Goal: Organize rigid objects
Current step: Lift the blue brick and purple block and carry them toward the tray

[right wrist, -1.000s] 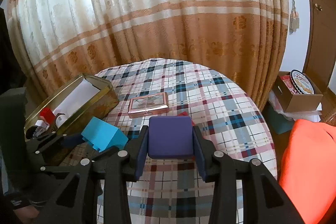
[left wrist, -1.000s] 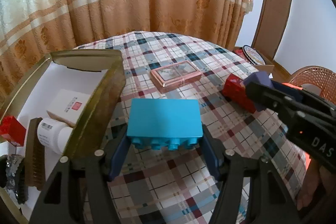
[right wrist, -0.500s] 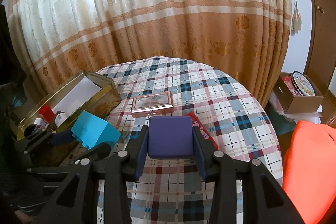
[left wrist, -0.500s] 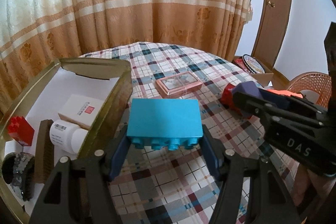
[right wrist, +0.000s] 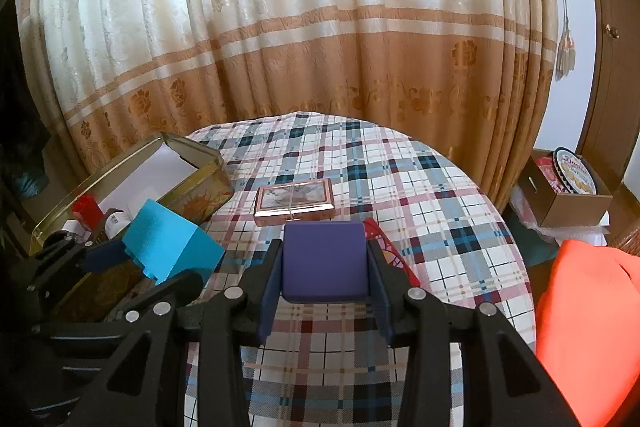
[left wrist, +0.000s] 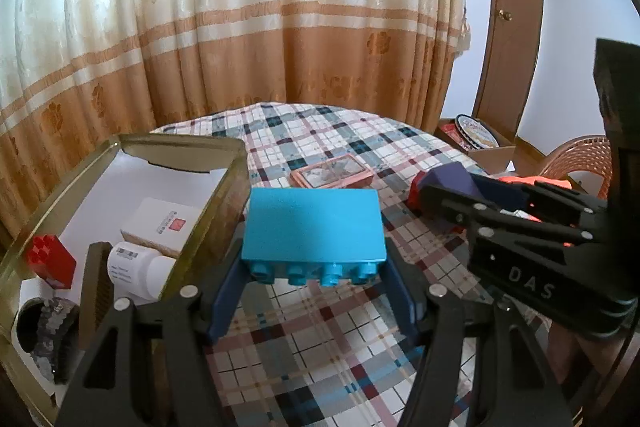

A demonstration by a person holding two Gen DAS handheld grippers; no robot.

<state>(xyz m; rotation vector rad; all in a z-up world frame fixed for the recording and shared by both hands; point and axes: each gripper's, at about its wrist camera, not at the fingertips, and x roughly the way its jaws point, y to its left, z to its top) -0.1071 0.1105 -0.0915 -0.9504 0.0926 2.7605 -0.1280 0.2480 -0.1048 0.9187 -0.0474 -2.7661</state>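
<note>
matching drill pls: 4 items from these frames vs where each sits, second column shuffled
Items:
1. blue block
2. purple block
3. small red block
4. pink case

Places:
A. lying flat on the plaid tablecloth
B. clamped in the right tool
C. inside the gold tin
D. clamped in the left tool

Pairs: 1-D, 2-B, 3-C, 4-A
</note>
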